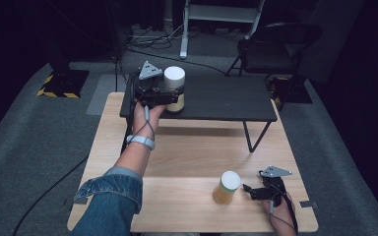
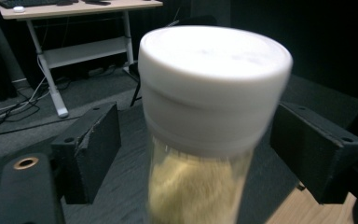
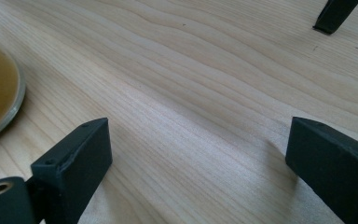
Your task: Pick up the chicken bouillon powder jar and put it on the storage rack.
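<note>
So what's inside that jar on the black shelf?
The jar holds a yellowish powder, seen through its clear wall. The white lid hides the top of the contents, so how full it is stays unclear.

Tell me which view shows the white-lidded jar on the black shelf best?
Left gripper view: the jar on the shelf sits close up between the open jaws, pads clear of it, white lid and yellowish contents plain. The high view shows the same jar small, beside the left gripper, on the black shelf.
</note>
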A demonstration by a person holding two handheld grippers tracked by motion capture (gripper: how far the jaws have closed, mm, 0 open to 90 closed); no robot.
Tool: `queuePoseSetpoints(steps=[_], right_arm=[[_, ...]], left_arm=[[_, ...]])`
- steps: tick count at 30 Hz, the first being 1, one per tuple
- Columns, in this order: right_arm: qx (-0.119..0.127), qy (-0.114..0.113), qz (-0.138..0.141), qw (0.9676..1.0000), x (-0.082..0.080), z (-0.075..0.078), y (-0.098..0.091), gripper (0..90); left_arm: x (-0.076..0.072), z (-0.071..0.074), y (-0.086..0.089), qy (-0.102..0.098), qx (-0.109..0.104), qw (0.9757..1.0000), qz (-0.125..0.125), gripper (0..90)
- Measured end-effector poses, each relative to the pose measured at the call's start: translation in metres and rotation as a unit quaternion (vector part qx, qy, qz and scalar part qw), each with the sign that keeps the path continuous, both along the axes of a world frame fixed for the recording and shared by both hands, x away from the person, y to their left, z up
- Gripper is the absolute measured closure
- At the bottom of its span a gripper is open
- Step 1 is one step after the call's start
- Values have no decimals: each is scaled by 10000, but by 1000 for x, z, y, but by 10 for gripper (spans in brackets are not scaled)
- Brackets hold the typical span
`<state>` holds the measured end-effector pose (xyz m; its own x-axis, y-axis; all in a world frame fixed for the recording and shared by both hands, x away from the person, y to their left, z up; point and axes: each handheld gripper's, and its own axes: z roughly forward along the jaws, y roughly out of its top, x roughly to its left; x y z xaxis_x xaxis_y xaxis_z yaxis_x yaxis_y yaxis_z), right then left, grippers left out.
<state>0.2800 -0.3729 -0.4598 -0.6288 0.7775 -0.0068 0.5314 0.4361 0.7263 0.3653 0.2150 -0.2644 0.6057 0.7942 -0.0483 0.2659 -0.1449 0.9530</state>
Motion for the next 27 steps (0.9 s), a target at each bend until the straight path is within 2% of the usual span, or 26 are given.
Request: queuePoseSetpoints(steps=[7,13,18,27], right_arm=[[-1,1,-3,10000,0,0,0,70],[2,6,2,10000,0,0,0,70],[2,6,3,10000,0,0,0,70],[2,6,3,10000,0,0,0,70]], left_arm=[[-21,-4,14,-46,37,10000,55,154],[-31,-9,20,-39,145,9999,8,122],[-40,-16,28,-30,108,9999,31,111],[-54,-35,42,54,162,9998,38,114]])
